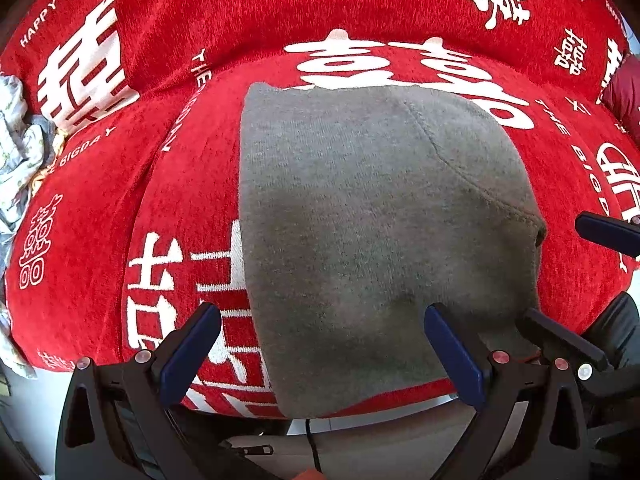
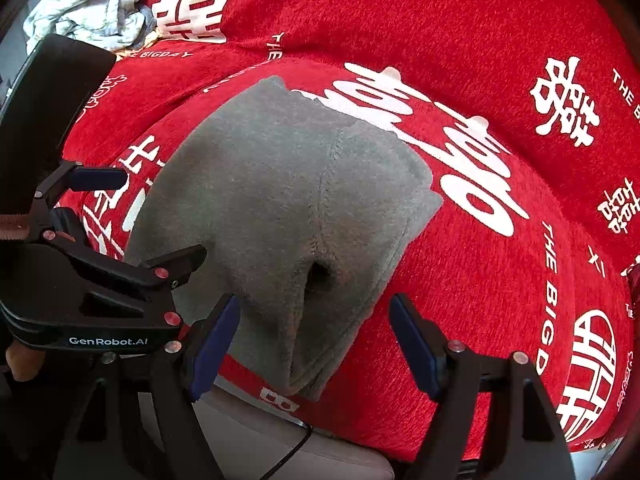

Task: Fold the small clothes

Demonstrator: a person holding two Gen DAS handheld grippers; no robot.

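The left gripper (image 1: 320, 354) is released, its jaws wide apart over the near edge of the grey garment (image 1: 372, 232), and nothing is pinched. The right gripper (image 2: 314, 344) is released too, just above the garment's near corner. Both seem placed there to take this edge for a fold. The garment lies flat in the middle of the red cover (image 1: 192, 28), probably spread so for easy folding. I count two grippers, one grey garment, and one crumpled pile of pale clothes (image 2: 88, 4) at the far left.
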